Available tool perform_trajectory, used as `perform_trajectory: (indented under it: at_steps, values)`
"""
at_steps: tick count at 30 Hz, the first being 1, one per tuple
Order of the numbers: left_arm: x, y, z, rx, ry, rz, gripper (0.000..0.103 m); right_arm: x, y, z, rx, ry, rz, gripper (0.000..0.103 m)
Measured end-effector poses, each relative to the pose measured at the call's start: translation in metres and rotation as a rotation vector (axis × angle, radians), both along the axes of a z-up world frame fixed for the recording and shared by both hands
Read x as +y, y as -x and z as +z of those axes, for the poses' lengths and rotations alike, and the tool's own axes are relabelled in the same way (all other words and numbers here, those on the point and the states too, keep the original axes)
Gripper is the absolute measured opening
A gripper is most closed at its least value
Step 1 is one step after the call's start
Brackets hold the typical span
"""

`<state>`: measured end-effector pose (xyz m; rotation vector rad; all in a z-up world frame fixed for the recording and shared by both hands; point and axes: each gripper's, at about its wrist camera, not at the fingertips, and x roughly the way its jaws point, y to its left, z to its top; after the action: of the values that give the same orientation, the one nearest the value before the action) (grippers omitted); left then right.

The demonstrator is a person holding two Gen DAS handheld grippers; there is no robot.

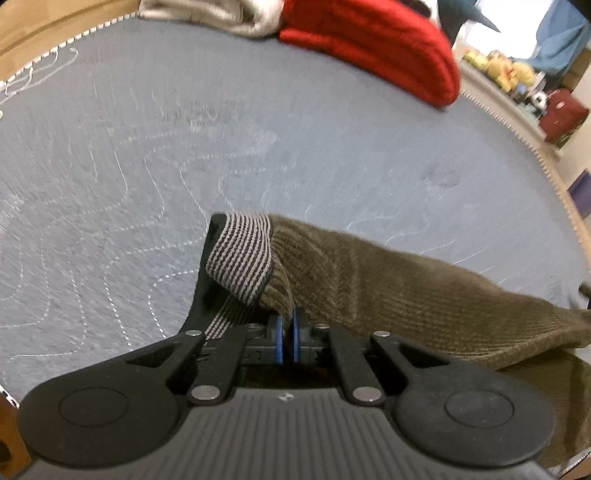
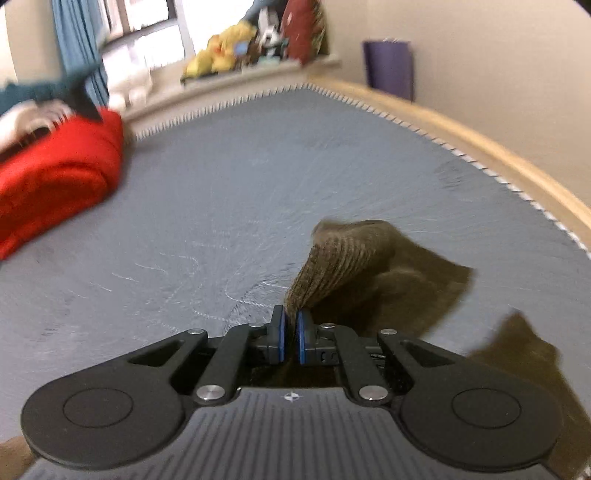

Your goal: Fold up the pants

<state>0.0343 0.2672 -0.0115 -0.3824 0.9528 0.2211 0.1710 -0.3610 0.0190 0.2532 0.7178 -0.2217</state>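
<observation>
Olive-brown corduroy pants (image 1: pixel 388 284) have a black-and-grey striped elastic waistband (image 1: pixel 240 254). My left gripper (image 1: pixel 287 325) is shut on the waist end, which is lifted above the grey quilted mattress (image 1: pixel 147 166); the cloth trails off to the right. In the right wrist view my right gripper (image 2: pixel 290 325) is shut on another bunched part of the same pants (image 2: pixel 343 258), with the loose cloth hanging to the right and below. The view is blurred by motion.
A red knit garment (image 1: pixel 369 44) and a grey one (image 1: pixel 214 14) lie at the mattress's far edge; the red one also shows in the right wrist view (image 2: pixel 55 173). A wooden bed frame (image 2: pixel 480 140) borders the mattress. A sill with toys (image 2: pixel 240 48) stands beyond.
</observation>
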Motion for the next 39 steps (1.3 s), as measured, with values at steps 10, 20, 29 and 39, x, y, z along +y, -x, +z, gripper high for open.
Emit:
perform_trajectory:
  at_steps: [10, 20, 29, 39]
  values:
    - [0.016, 0.047, 0.001, 0.102, -0.095, 0.054, 0.016, -0.051, 0.152, -0.055, 0.306, -0.103, -0.013, 0.012]
    - [-0.071, 0.003, 0.007, 0.007, -0.165, -0.248, 0.029, -0.09, 0.119, -0.033, 0.085, 0.053, -0.094, 0.044]
    - [-0.164, -0.014, -0.05, 0.209, -0.147, -0.75, 0.057, -0.067, 0.048, -0.092, 0.339, 0.183, 0.082, 0.055]
    - [-0.182, -0.029, -0.04, 0.149, -0.135, -0.763, 0.057, -0.136, 0.108, -0.057, 0.172, 0.046, -0.185, 0.007]
